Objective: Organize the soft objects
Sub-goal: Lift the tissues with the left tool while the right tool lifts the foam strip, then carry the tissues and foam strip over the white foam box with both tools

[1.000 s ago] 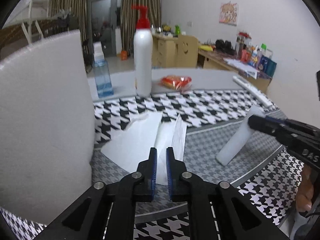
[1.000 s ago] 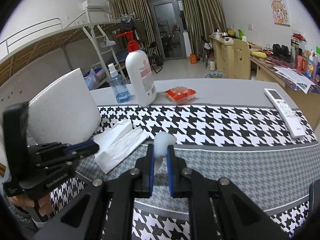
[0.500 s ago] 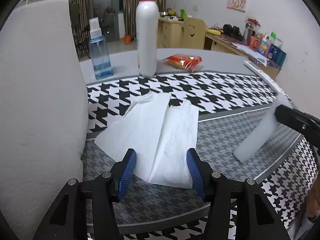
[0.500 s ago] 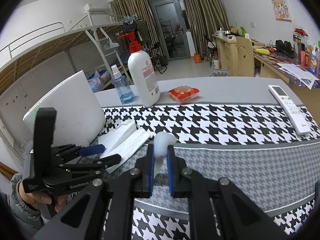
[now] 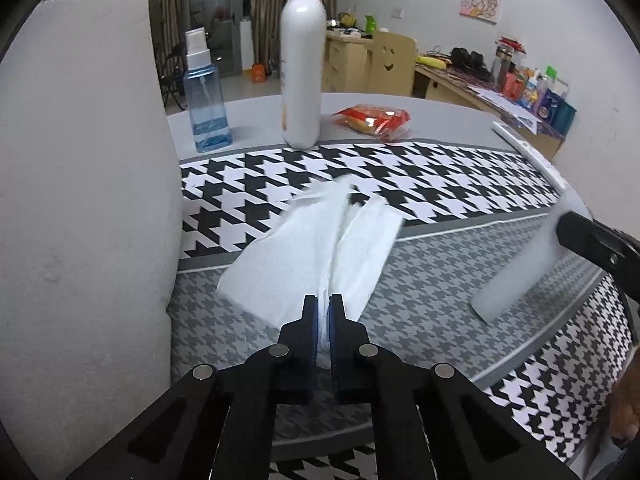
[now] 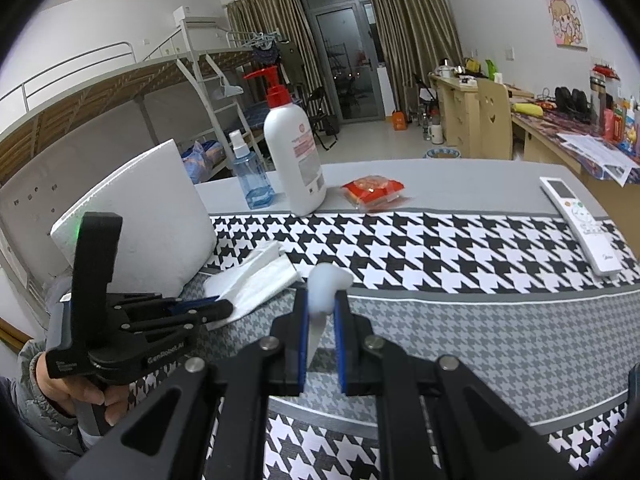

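A dorm-like room with bunk beds, curtains and cluttered desks lies behind a grey worktop [image 6: 460,176] covered by a black-and-white houndstooth cloth [image 5: 420,176]. The far desks' contents are too small to make out.

In the left wrist view the left claw [image 5: 324,312] has just been closing and now pinches the near edge of the crumpled white paper tissue [image 5: 308,248], whose gathered folds run up between the blue pads; how much tissue sits inside is hidden by the fingers. The tissue's far end is blurred. A big white foam block [image 5: 80,184] stands just beside the tissue on the left, filling that side of the view and cut off by the frame. In the right wrist view the left claw's tips overlap the tissue [image 6: 256,284], and part of the holding hand [image 6: 86,396] shows at the picture's lower edge.

The right claw [image 6: 320,312] is clamped on a thin white foam strip [image 6: 320,304], held tilted above the cloth; its lower end is hidden behind the fingers. From the left wrist the strip [image 5: 520,268] slants down to the cloth, its top covered by the right claw's black tip.

Farther back stand a clear blue spray bottle [image 6: 250,178], a white pump bottle with red top [image 6: 294,160], its pump cut off in the left wrist view, and a red snack packet [image 6: 372,190]. A white remote control [image 6: 580,224] lies well apart at the right.
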Demonstrator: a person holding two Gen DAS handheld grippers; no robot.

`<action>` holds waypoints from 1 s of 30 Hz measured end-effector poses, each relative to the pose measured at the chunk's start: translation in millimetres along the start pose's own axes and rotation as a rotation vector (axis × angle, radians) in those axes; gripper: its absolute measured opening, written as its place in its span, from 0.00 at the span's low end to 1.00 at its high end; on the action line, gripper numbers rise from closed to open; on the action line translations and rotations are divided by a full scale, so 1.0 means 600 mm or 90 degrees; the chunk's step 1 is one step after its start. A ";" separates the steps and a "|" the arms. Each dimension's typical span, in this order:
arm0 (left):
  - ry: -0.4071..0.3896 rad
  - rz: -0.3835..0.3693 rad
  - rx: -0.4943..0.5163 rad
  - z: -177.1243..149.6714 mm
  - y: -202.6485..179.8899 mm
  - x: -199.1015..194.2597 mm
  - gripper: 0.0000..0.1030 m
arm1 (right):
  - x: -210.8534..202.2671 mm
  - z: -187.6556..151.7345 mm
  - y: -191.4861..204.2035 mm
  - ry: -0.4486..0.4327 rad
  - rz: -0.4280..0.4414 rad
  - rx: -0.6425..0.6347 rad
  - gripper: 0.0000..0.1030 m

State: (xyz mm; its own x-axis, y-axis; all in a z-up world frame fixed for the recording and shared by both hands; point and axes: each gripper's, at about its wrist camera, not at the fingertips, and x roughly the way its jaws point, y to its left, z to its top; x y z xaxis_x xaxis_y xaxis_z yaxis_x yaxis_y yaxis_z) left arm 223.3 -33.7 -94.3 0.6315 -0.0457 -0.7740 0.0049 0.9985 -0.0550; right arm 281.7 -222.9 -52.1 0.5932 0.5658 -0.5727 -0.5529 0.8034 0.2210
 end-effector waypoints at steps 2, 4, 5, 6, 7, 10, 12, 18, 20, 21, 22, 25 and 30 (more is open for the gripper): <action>-0.021 0.001 0.017 -0.003 -0.007 -0.015 0.05 | -0.007 0.001 0.004 -0.007 -0.007 -0.004 0.14; -0.040 -0.003 0.022 -0.002 -0.009 -0.030 0.05 | -0.013 0.003 0.008 -0.011 -0.010 -0.002 0.14; -0.050 -0.004 0.024 -0.001 -0.009 -0.040 0.05 | -0.015 0.004 0.010 -0.012 -0.012 -0.001 0.14; -0.058 -0.004 0.026 0.001 -0.009 -0.047 0.05 | -0.018 0.004 0.013 -0.013 -0.014 -0.002 0.14; -0.068 -0.006 0.030 0.002 -0.010 -0.056 0.05 | -0.021 0.004 0.017 -0.014 -0.015 -0.004 0.14; -0.090 -0.021 0.038 0.004 -0.013 -0.079 0.05 | -0.031 0.007 0.028 -0.023 -0.018 -0.007 0.14; -0.104 -0.029 0.043 0.005 -0.014 -0.095 0.05 | -0.039 0.009 0.036 -0.029 -0.024 -0.010 0.14; -0.144 -0.044 0.048 0.002 -0.012 -0.136 0.05 | -0.060 0.007 0.054 -0.042 -0.035 -0.010 0.14; -0.154 -0.049 0.049 0.001 -0.010 -0.147 0.05 | -0.066 0.007 0.059 -0.049 -0.036 -0.008 0.14; -0.160 -0.051 0.051 0.000 -0.010 -0.153 0.05 | -0.069 0.007 0.061 -0.051 -0.036 -0.008 0.14; -0.164 -0.051 0.053 0.000 -0.010 -0.157 0.05 | -0.071 0.008 0.063 -0.054 -0.037 -0.007 0.14; -0.177 -0.053 0.056 -0.002 -0.011 -0.171 0.05 | -0.077 0.010 0.067 -0.060 -0.041 -0.004 0.14; -0.198 -0.048 0.060 -0.001 -0.011 -0.190 0.05 | -0.082 0.013 0.081 -0.068 -0.047 -0.008 0.14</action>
State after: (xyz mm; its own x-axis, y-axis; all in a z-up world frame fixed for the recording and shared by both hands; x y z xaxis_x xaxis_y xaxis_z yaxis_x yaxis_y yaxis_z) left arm 150.7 -34.9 -6.4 0.8331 -0.1230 -0.5393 0.1236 0.9917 -0.0353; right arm 230.2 -210.1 -6.7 0.6912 0.5218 -0.5000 -0.5123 0.8418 0.1703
